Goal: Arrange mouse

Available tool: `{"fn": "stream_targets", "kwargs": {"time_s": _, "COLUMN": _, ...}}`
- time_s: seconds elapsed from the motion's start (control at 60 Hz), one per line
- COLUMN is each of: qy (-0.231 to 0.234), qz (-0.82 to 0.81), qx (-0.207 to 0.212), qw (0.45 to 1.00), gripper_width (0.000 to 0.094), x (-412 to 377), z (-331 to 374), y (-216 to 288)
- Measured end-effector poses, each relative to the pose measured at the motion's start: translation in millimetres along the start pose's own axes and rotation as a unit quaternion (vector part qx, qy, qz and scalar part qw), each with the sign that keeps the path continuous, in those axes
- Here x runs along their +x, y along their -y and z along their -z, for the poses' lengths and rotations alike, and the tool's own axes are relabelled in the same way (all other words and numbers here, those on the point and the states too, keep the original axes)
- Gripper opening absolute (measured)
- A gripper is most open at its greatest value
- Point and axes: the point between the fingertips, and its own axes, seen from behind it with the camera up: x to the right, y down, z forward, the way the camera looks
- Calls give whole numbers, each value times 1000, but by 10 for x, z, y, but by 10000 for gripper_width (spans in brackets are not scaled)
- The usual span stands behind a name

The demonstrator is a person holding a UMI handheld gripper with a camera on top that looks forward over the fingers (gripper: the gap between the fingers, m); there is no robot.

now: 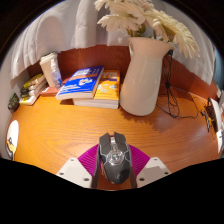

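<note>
A dark grey computer mouse [113, 158] with a silvery scroll area sits between my two fingers, over the wooden table [60, 135]. Its nose points away from me. The magenta pads [88, 156] press against its left and right sides with no gap showing. My gripper [113, 165] is shut on the mouse. The rear of the mouse is hidden below, between the white fingertips [72, 172].
A tall white vase [140, 75] of pale flowers stands beyond the mouse, slightly right. A blue book [82, 82] and an orange book [107, 92] lie to its left by the wall. Black cables [176, 100] trail right of the vase. A white object [12, 135] sits at the far left.
</note>
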Motion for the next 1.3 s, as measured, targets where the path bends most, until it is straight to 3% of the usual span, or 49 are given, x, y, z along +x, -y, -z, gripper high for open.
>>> {"fn": "stream_targets", "kwargs": {"time_s": 0.117, "qy": -15, "qz": -28, "qx": -11, "qw": 999, "gripper_width": 364, "x": 29, "z": -10, "y": 35}}
{"fn": "stream_targets", "kwargs": {"time_s": 0.25, "qy": -37, "qz": -62, "qx": -18, "qw": 997, "gripper_width": 363, "x": 15, "z": 90, "y": 147}}
{"fn": "stream_targets", "kwargs": {"time_s": 0.517, "qy": -78, "qz": -103, "qx": 135, "qw": 982, "gripper_width": 369, "x": -855, "z": 1434, "y": 1622}}
{"fn": "stream_targets", "kwargs": {"time_s": 0.633, "qy": -67, "qz": -101, "qx": 195, "qw": 973, "gripper_width": 372, "x": -1658, "z": 2021, "y": 2210}}
{"fn": "stream_targets", "kwargs": {"time_s": 0.733, "qy": -38, "qz": -97, "qx": 213, "qw": 972, "gripper_width": 374, "x": -2522, "z": 2178, "y": 2394}}
{"fn": "stream_targets", "kwargs": {"time_s": 0.867, "qy": 0, "qz": -81, "qx": 179, "qw": 981, "gripper_width": 367, "x": -3663, "z": 1850, "y": 2110}}
{"fn": "stream_targets", "kwargs": {"time_s": 1.017, "qy": 27, "qz": -72, "qx": 78, "qw": 994, "gripper_width": 361, "x": -4650, "z": 1106, "y": 1139}}
{"fn": "stream_targets", "kwargs": {"time_s": 1.217, "qy": 17, "qz": -38, "qx": -22, "qw": 999, "gripper_width": 360, "x": -5102, "z": 495, "y": -22}}
{"fn": "stream_targets", "kwargs": {"time_s": 1.3, "qy": 8, "qz": -24, "qx": -32, "qw": 999, "gripper_width": 362, "x": -5109, "z": 438, "y": -239}}
